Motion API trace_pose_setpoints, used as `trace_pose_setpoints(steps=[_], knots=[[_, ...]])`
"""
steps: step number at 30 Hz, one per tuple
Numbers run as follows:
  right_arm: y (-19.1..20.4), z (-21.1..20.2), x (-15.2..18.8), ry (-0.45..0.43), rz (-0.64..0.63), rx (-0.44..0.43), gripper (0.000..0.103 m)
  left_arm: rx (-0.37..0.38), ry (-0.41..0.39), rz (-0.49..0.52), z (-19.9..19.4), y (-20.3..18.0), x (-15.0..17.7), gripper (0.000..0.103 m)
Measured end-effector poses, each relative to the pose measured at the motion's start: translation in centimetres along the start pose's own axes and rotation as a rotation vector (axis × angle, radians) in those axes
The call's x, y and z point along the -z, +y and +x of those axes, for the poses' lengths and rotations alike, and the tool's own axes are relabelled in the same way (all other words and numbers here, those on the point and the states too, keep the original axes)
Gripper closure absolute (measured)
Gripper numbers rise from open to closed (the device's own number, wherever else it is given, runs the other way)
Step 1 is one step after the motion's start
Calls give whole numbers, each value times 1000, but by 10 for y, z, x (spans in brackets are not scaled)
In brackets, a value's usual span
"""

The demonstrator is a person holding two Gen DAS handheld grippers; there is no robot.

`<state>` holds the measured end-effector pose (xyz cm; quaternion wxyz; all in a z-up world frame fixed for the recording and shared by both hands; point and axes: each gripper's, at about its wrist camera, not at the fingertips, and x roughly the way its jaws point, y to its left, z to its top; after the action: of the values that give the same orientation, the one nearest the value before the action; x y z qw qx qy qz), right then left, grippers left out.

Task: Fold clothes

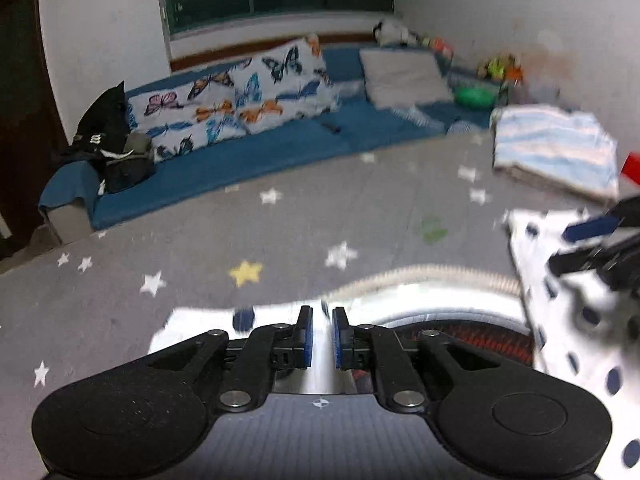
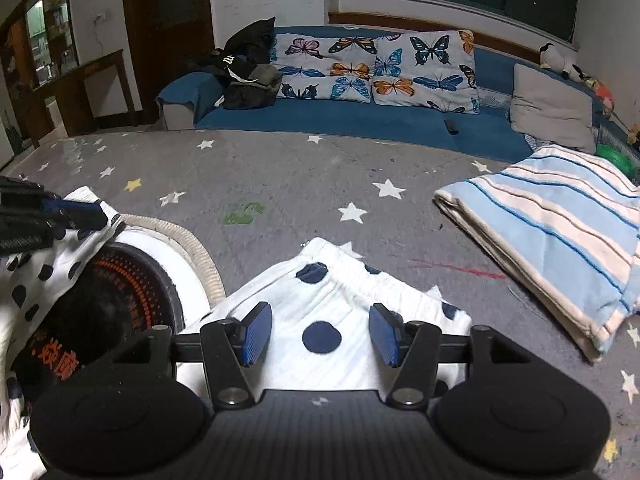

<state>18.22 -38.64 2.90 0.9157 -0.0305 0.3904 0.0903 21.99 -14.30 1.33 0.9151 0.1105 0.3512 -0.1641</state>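
A white garment with dark blue dots [image 2: 340, 292] lies on the grey star carpet, draped partly over a round appliance with an orange grille [image 2: 132, 280]. My right gripper [image 2: 320, 332] hovers over one folded part of it, its blue pads wide apart and open, not pressing the cloth. In the left wrist view my left gripper [image 1: 322, 320] has its pads nearly together, with a bright strip of the white cloth [image 1: 568, 320] pinched between them. From the right wrist view the left gripper [image 2: 86, 214] sits at the far left, holding the garment's edge.
A folded blue-and-white striped blanket [image 2: 560, 240] lies on the carpet to the right. Behind is a blue sofa [image 2: 360, 120] with butterfly cushions [image 2: 376, 68], a grey pillow [image 2: 552, 108] and a heap of dark clothes [image 2: 244, 72]. A wooden table [image 2: 100, 76] stands at the back left.
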Motion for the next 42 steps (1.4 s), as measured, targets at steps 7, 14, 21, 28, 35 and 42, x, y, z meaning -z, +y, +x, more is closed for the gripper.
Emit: trace_pose_setpoints(steps=[7, 14, 21, 28, 35, 42], knots=[[-3, -13, 4, 1, -13, 10, 48, -26, 30, -25, 11, -8, -5, 94], [-6, -4, 8, 14, -15, 7, 46, 76, -76, -316, 13, 30, -23, 103], [-9, 7, 4, -21, -21, 13, 41, 181, -68, -548, 22, 62, -16, 101], [-6, -17, 5, -22, -21, 21, 40, 142, -77, -416, -29, 64, -2, 94], [13, -58, 38, 18, -43, -57, 38, -12, -36, -256, -81, 51, 52, 87], [43, -99, 84, 28, -103, -110, 38, -54, -33, -238, -127, 43, 104, 74]])
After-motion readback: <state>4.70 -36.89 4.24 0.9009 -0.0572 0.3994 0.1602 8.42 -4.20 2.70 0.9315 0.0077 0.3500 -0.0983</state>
